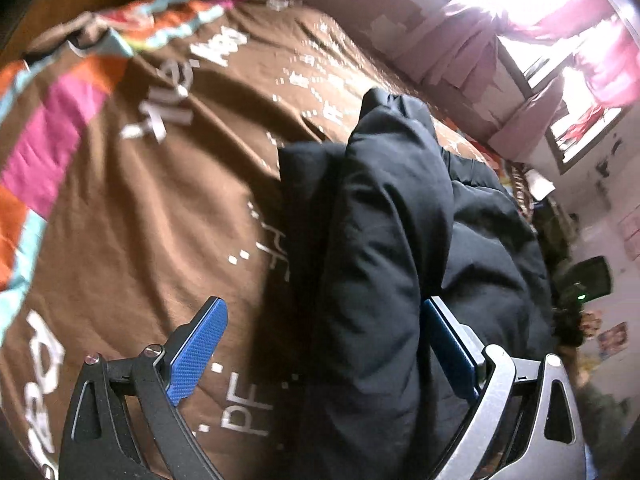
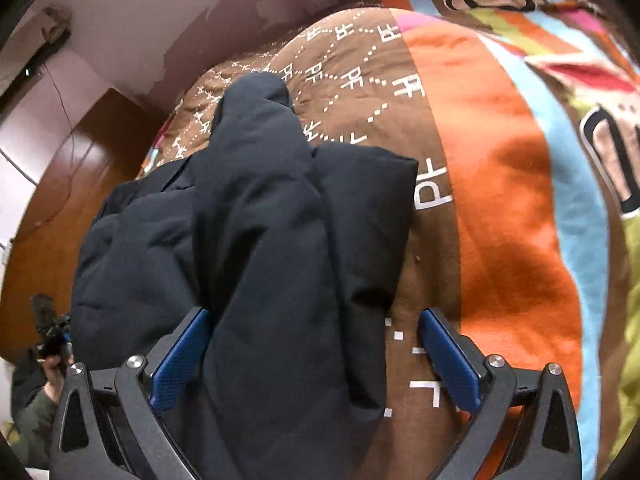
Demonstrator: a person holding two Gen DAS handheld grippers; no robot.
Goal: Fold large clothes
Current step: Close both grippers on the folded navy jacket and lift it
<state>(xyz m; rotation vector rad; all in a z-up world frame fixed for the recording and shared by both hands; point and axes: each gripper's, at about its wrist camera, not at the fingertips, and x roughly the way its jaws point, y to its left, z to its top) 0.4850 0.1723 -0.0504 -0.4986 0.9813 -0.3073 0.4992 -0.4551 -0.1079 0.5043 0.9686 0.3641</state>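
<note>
- Black padded jacket (image 1: 384, 248) lies bundled on the brown printed bedspread (image 1: 168, 208), a sleeve folded lengthwise over its body.
- Left gripper (image 1: 324, 356): fingers spread wide, not clamped. Jacket fills the gap's right portion, against the right finger; the left finger stands over bare bedspread.
- Right gripper (image 2: 316, 360): fingers spread wide. Jacket touches the left finger; the right finger stands apart over bedspread.
</note>
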